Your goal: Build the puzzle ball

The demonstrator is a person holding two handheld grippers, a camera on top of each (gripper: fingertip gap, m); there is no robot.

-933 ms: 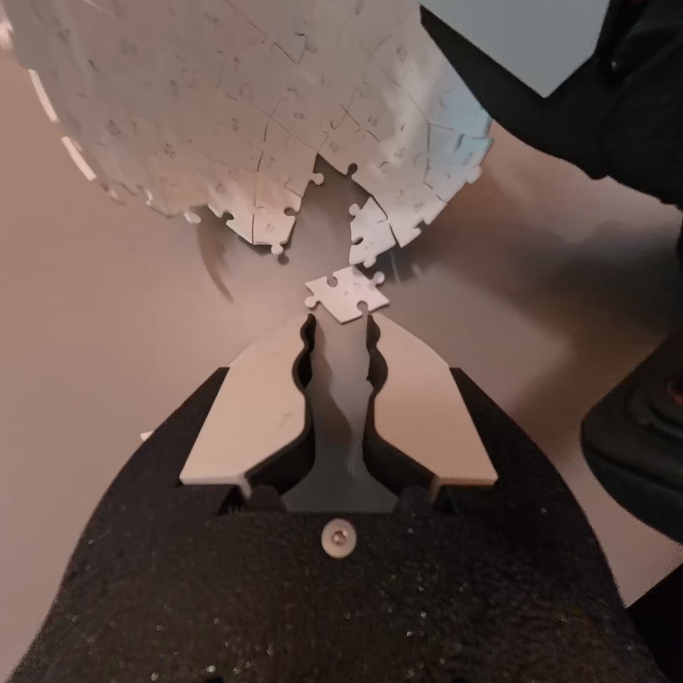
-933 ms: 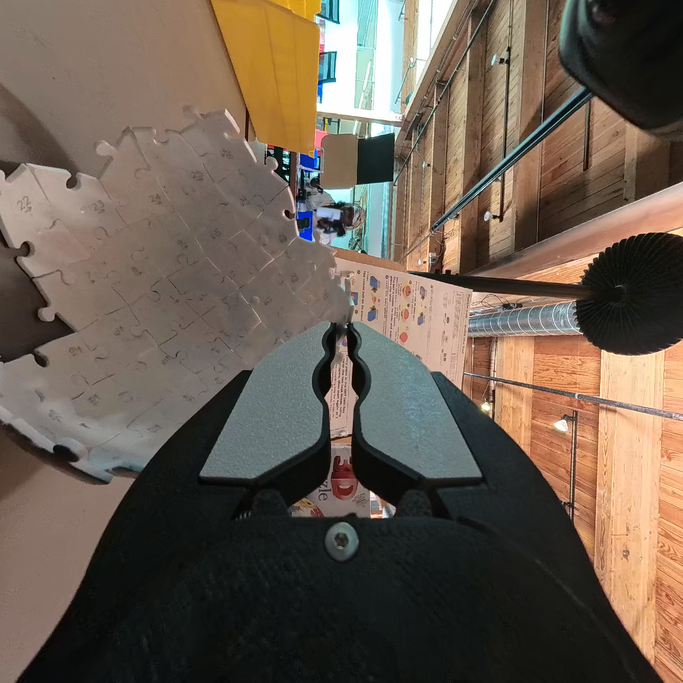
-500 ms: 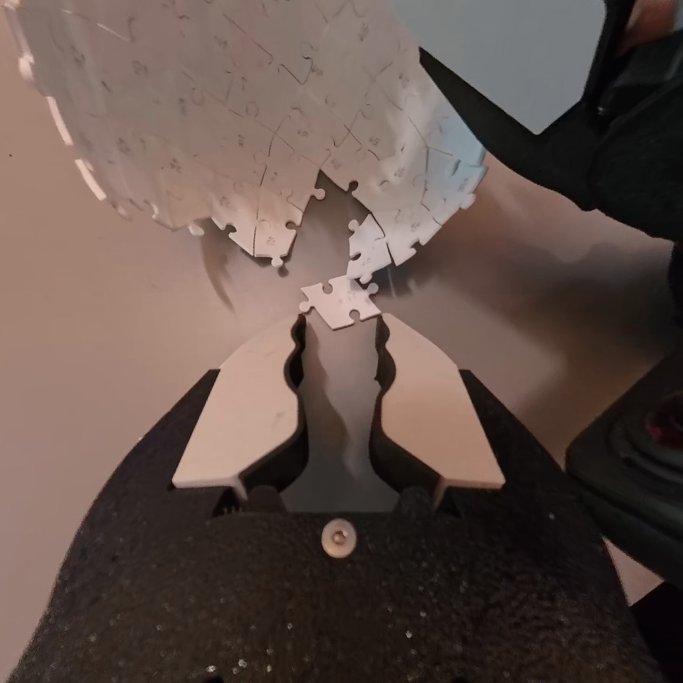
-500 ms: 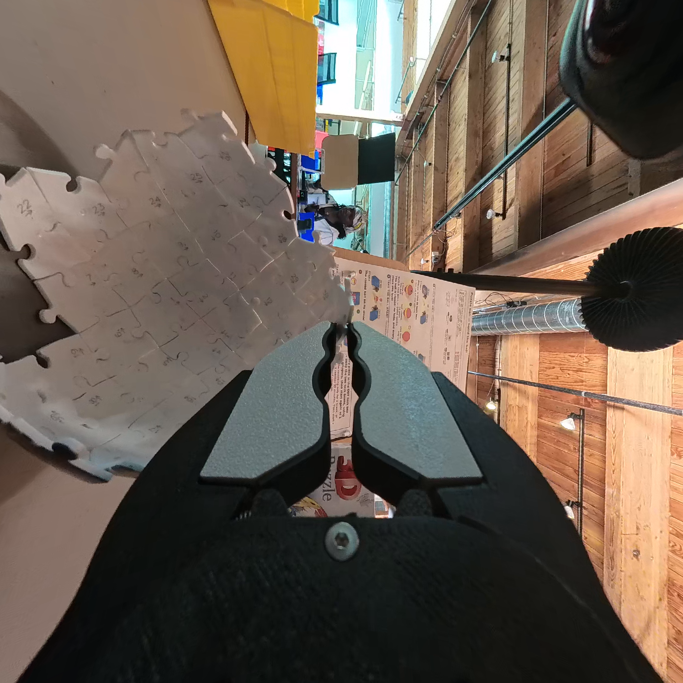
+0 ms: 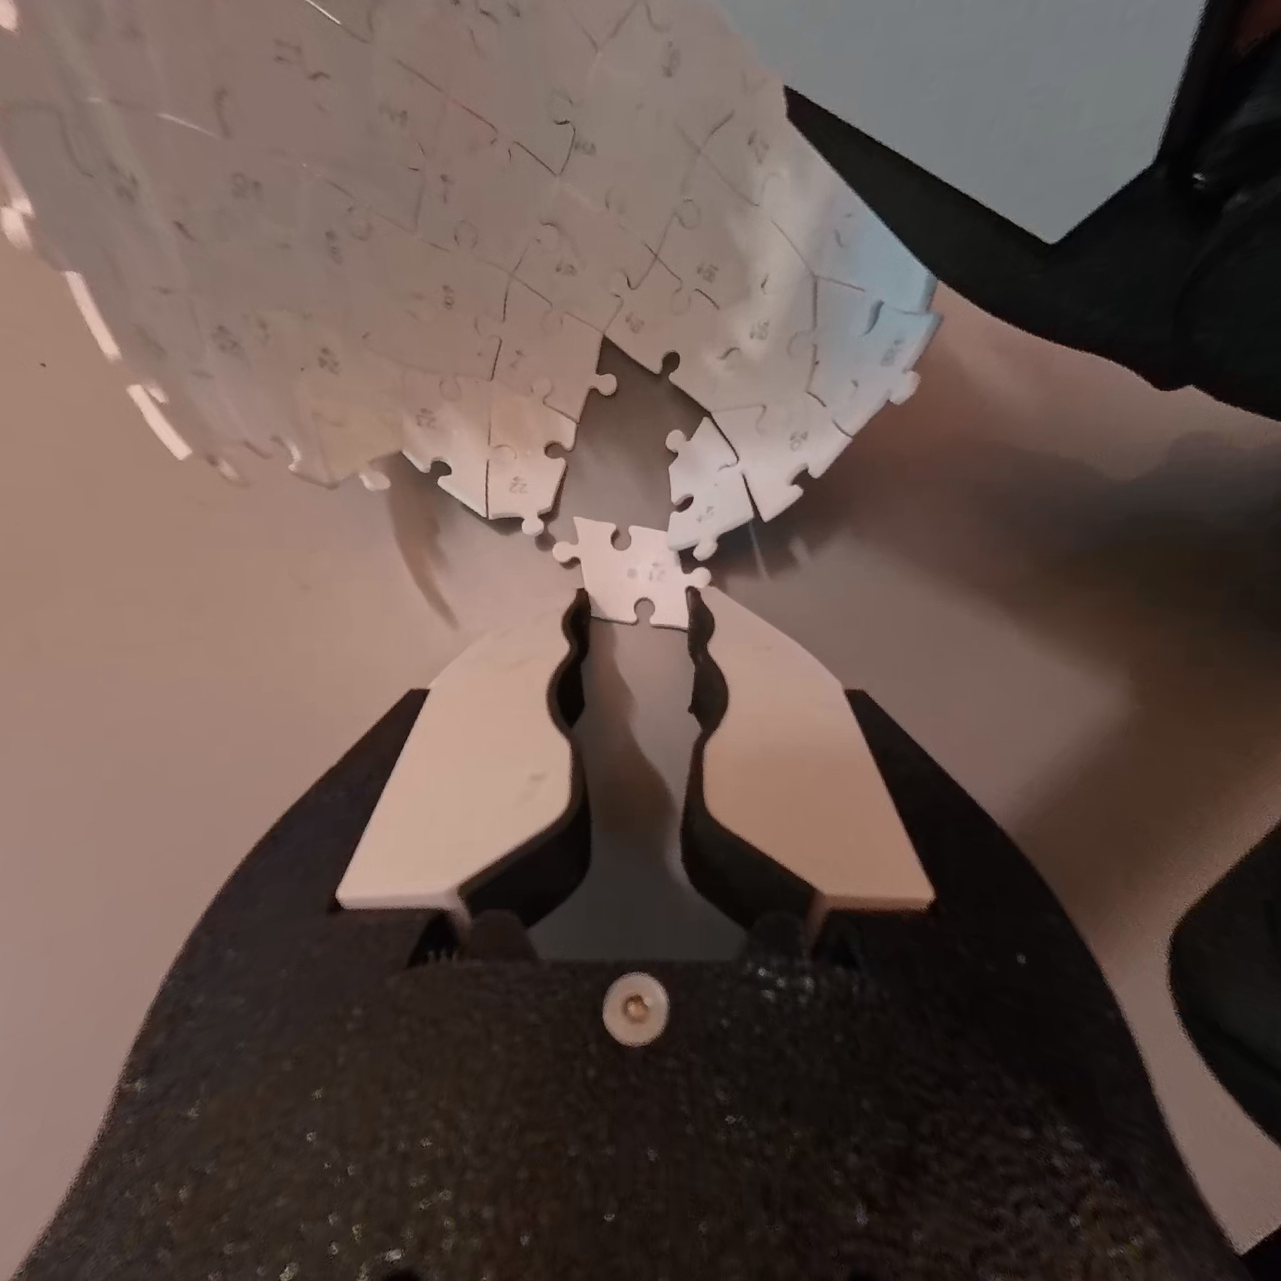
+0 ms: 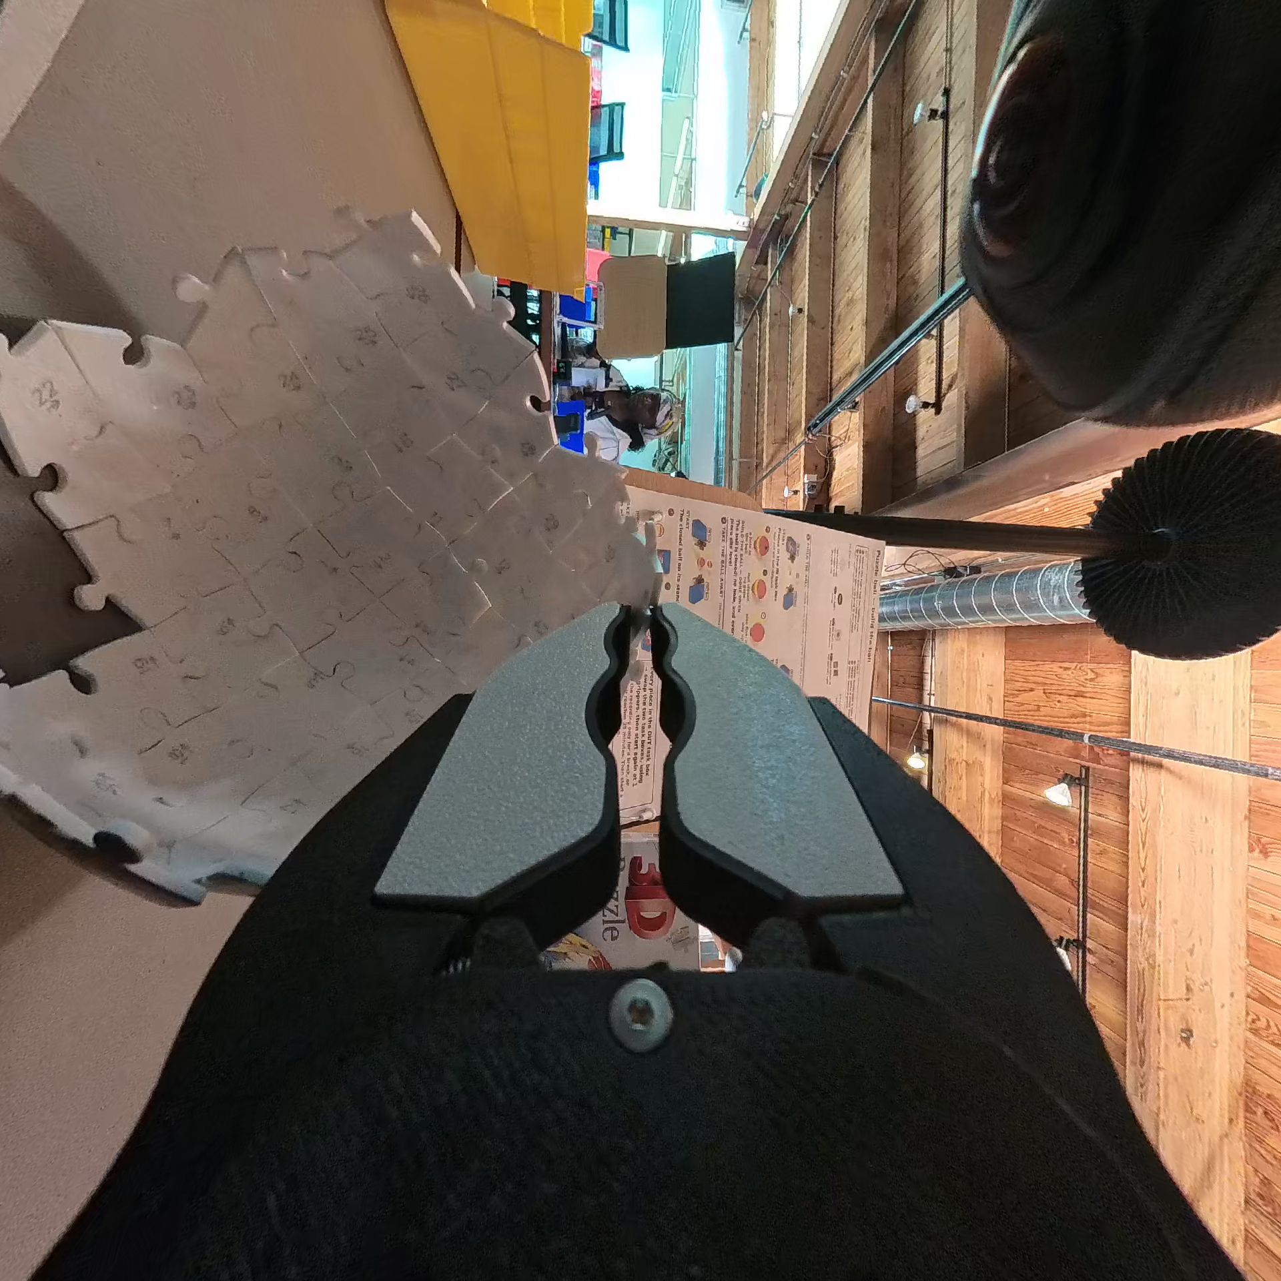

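A white, half-built puzzle ball shell (image 5: 416, 242) hangs over the tan table. Its lower edge has a notch between two jigsaw rims. My left gripper (image 5: 638, 617) is shut on a single white puzzle piece (image 5: 634, 579), held flat just below that notch and almost touching the rim pieces. In the right wrist view my right gripper (image 6: 641, 613) is shut on the ball shell's (image 6: 312, 554) thin edge and holds it up. Its numbered inner side faces this camera.
The tan table (image 5: 173, 693) lies under the ball. The right gripper's black body (image 5: 1109, 263) reaches in at the upper right. The right wrist view shows a printed instruction sheet (image 6: 762, 589), yellow bins (image 6: 513, 125), a black knob (image 6: 1178, 544) and the left gripper's camera (image 6: 1123, 194). Spacing between my two grippers at the tips: around 15 centimeters.
My left gripper has carried the loose piece up and closer to the notch in the ball's edge. The ball has shifted slightly. Both grips hold.
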